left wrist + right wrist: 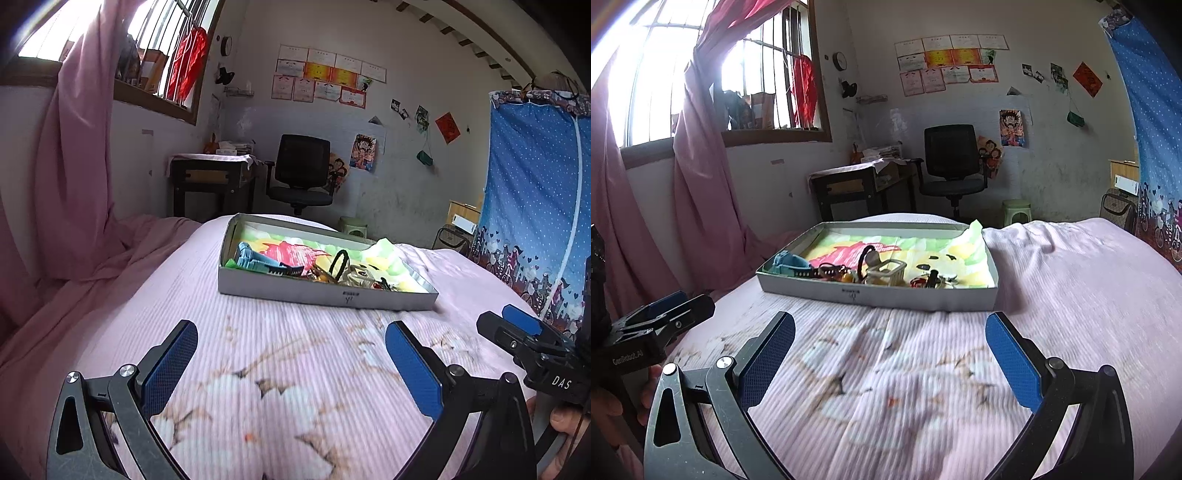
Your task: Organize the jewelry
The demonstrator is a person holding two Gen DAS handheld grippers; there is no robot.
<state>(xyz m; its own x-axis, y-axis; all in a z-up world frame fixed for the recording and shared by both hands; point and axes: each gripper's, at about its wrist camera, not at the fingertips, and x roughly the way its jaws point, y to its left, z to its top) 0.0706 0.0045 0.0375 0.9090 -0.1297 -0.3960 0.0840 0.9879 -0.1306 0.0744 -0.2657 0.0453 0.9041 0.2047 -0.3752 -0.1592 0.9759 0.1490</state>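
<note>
We hold both grippers low over a bed (pixel 1052 295) covered in a pink floral sheet, short of a shallow grey box (pixel 879 293) that lies flat on it.

Left gripper (pixel 291 365): fingers (pixel 173 365) spread wide, nothing between them, only the sheet showing in the gap. In the left wrist view the box (pixel 325 295) sits ahead and slightly right, its long axis running left to right and angled so the right end comes nearer to us.

Box contents, left to right in the right wrist view: a blue clip (pixel 788 264) at the left end, its long axis roughly parallel to the near wall; a dark brown clip (pixel 807 274) just beside it, pointing right; a cluster of orange and brown pieces (pixel 836 273); a black hair tie (pixel 866 256) standing on edge as an upright loop; a small cream basket (pixel 886 271); a red and dark item (pixel 925 280) near the right end, too small to identify. All jewelry lies in the near half, on a colourful cloth liner (pixel 923 251) whose right far corner rides up over the wall.

Right gripper (pixel 890 354): fingers (pixel 1012 358) equally wide apart and empty, aimed at the middle of the box's near wall. The long axis here runs straight across our view. The right gripper (pixel 517 325) also appears at the right edge of the left wrist view.
</note>
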